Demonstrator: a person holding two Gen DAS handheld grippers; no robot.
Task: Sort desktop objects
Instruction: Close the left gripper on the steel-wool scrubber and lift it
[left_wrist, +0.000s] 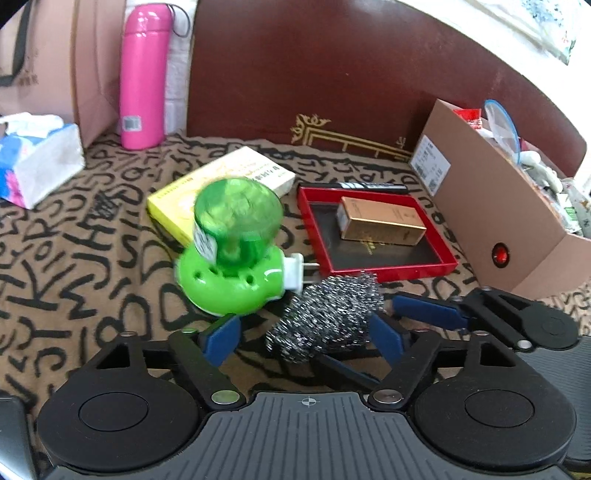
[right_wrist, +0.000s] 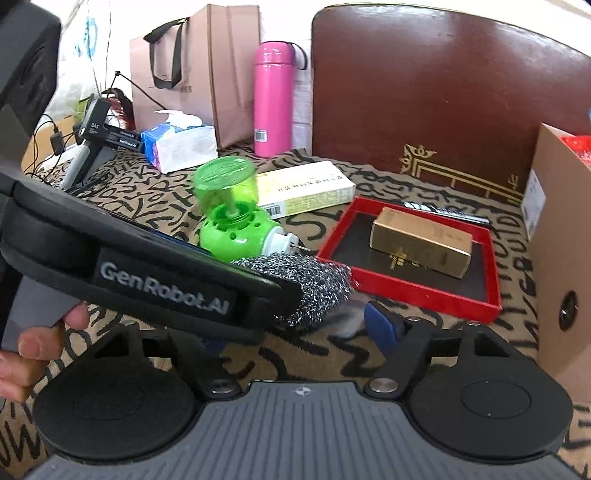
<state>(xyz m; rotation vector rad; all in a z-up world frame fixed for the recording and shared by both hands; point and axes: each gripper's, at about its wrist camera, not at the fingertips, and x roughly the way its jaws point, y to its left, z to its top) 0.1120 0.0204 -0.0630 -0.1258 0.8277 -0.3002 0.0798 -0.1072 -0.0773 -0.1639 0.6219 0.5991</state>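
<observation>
steel wool scourer (left_wrist: 325, 317) on cloth, between left gripper (left_wrist: 303, 336) fingers — wide open, nothing held | right gripper (right_wrist: 295, 328) cannot tell (half hidden) | light, springy, snaggy — pinch mid-body

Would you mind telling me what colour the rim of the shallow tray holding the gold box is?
Red rim, black inside; clearest in the right wrist view.
</observation>
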